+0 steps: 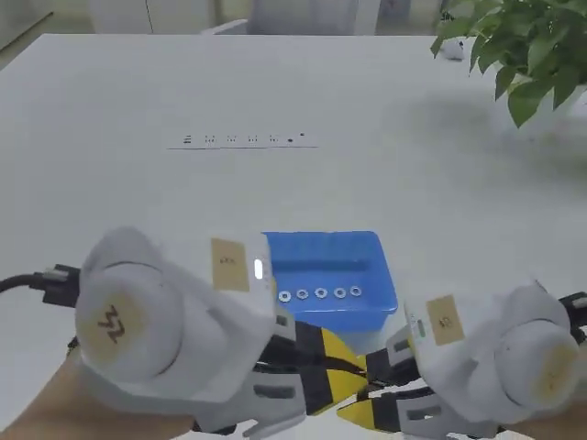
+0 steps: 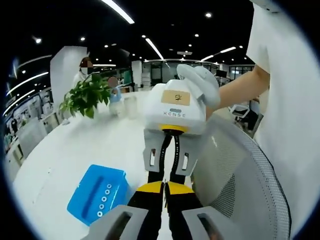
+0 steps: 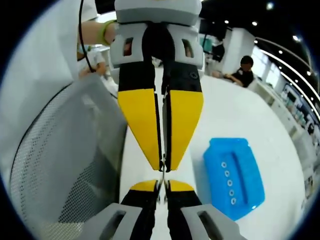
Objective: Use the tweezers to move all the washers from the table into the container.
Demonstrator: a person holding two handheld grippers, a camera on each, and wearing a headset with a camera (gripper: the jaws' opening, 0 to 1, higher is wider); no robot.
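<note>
With the left hand-held gripper [image 2: 165, 186] and right hand-held gripper [image 3: 162, 186] both narrow on what seems the thin tweezers [image 3: 163, 172] beside the container [image 1: 321, 240], we should loosen only one at a time.

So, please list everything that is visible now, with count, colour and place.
table: one, white, under everything.
container: one, blue, on the table just beyond the tools.
washers: five, silvery, in a row inside the container.
plant: one, green, far right of the table.
printed marks: one row, dark, mid-table.
mesh chair back: one, grey, beside the person.
left tool: one, yellow-black, jaws shut, tip to tip with the right.
right tool: one, yellow-black, jaws shut, facing the left tool.
</note>
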